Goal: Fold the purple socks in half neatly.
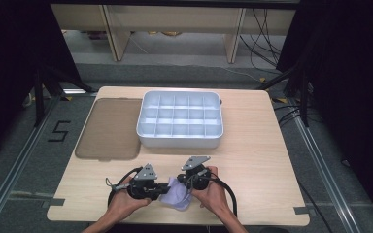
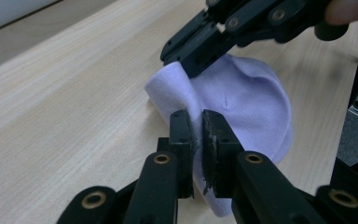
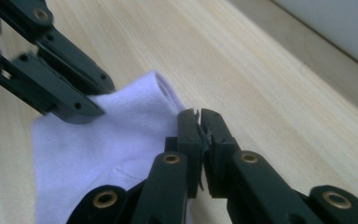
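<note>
The left gripper (image 2: pixel 196 122) is closed on the lilac cloth (image 2: pixel 247 100): in the left gripper view its two black jaws rise from 6 o'clock and pinch a fold of the fabric between them, with only a thin strip of cloth showing in the slit. The right gripper (image 3: pixel 198 116) is likewise clamped; in the right gripper view its jaws stand almost together on the cloth's edge, the fabric spreading away from them toward 9 o'clock. Each gripper view also shows the other gripper farther off, coming in from about 11 to 1 o'clock with its dark tips on the cloth.

In the high view the left gripper (image 1: pixel 156 190) and the right gripper (image 1: pixel 185 187) sit close together near the table's near edge, at 6 o'clock of the picture, each held in a hand that comes up from the bottom. The cloth (image 1: pixel 176 194) is bunched between them, resting on the table (image 1: pixel 252 160), with the left gripper at its 9 o'clock and the right gripper at its 2 o'clock. A grey three-cornered plate tops each gripper, and a black cable loops off each toward the near edge.

Farther out, at 12 o'clock from the grippers and well apart from them, stands a pale grey divided tray (image 1: pixel 179 141) with rows of small compartments. Just beside it, at its 9 o'clock, lies a flat brown lid (image 1: pixel 109 128), its right edge touching or slipping under the tray's side.
</note>
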Demonstrator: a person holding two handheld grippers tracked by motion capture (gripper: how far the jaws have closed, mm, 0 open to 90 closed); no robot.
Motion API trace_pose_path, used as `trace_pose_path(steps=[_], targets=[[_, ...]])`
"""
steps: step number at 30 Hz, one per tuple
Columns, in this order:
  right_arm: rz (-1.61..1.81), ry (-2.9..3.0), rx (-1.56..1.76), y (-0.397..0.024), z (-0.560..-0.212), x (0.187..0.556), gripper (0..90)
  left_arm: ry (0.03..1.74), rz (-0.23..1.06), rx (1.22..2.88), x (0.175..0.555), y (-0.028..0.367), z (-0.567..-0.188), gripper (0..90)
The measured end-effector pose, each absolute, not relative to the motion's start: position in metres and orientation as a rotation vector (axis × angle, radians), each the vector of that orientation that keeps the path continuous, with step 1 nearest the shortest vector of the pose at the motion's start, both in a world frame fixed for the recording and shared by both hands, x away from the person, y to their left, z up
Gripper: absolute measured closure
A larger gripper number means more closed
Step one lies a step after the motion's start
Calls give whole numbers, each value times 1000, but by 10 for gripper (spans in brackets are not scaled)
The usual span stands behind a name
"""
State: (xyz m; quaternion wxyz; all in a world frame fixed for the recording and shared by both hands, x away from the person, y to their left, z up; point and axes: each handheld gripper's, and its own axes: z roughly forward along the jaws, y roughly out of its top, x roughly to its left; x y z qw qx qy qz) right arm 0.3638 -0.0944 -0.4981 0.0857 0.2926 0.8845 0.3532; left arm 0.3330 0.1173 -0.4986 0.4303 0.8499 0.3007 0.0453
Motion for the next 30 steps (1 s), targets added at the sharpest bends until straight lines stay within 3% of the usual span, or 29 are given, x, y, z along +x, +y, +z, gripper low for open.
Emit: trace_pose_path(steps=[7,15,20,30], targets=[[1061,2636,841,-95,-498,366,874,729,141,2123,331,116,-495,828],[1108,2619,835,-117,-475,345,860,728,150,2123,330,118,-493,827],[1072,2664,868,-121,-483,331,859,720,166,2125,327,116,-491,826],[1046,2713,868,-121,-495,336,861,687,113,2082,324,104,-484,815]])
